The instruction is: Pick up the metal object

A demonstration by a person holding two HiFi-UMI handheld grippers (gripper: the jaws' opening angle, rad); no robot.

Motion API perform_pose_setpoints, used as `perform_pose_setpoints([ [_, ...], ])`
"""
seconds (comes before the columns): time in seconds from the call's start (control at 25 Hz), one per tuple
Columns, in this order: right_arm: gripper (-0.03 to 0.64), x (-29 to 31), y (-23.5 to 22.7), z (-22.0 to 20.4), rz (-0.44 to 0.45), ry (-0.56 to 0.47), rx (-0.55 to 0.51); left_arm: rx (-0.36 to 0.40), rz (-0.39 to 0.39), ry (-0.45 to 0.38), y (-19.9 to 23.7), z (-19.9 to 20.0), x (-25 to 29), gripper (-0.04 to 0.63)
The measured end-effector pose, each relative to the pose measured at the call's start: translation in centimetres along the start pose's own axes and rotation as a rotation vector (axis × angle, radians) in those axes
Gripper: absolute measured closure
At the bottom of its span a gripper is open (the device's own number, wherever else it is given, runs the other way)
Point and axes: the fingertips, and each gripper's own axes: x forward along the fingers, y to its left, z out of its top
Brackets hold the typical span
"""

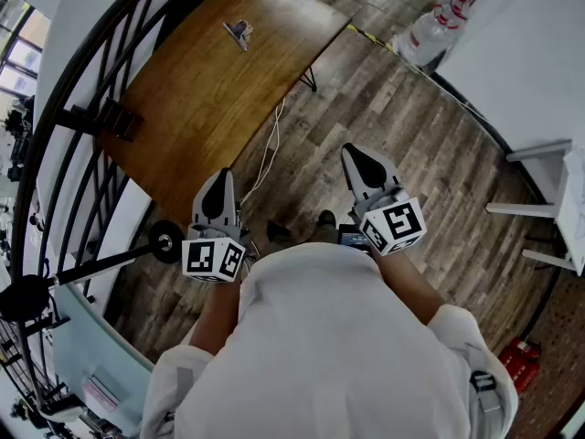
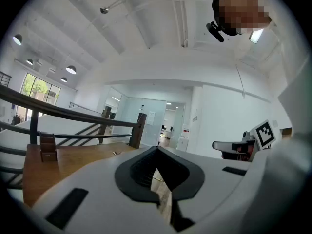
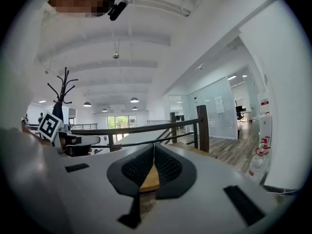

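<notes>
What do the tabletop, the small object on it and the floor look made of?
Tabletop: wood or veneer, warm brown, streaky grain, slight sheen.
Small object: probably metal, grey with pale glints; too small to confirm.
Floor: grey-brown planks with seams, matte; wood or laminate.

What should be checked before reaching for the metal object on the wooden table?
1. Metal object in view: ok, it lies alone on the far part of the wooden table.
2. Left gripper empty: ok, nothing between its jaws.
3. Right gripper empty: ok.
4. Jaws opened for a grasp: not ok, both pairs are together.
5. Grippers near the object: not ok, both are close to the person.
6. Best grip spot: cannot tell, too small.
</notes>
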Motion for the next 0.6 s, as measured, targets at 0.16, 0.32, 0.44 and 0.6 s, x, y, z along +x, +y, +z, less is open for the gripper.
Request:
perform_pose_setpoints([
  [0.16, 0.592, 0.2, 0.1, -0.2, 0.035, -0.008, 0.025, -0.02, 0.002, -0.016, -0.1, 0.8, 0.3, 0.588],
  [0.32, 0.592, -0.3, -0.8, -0.4, 0.025, -0.004, 0.039, -0.035, -0.013, -0.01, -0.7, 0.6, 0.9, 0.588],
  [0.44, 0.592, -1.1, -2.2, 0.0, 0.022, -0.035, 0.062, -0.049, -0.022, -0.008, -1.5, 0.3, 1.5, 0.588],
  [0.6, 0.591, -2.4, -3.8, 1.0, 0.061, -0.098, 0.083, -0.063, -0.042, -0.012, -3.4, 0.2, 2.6, 0.588],
])
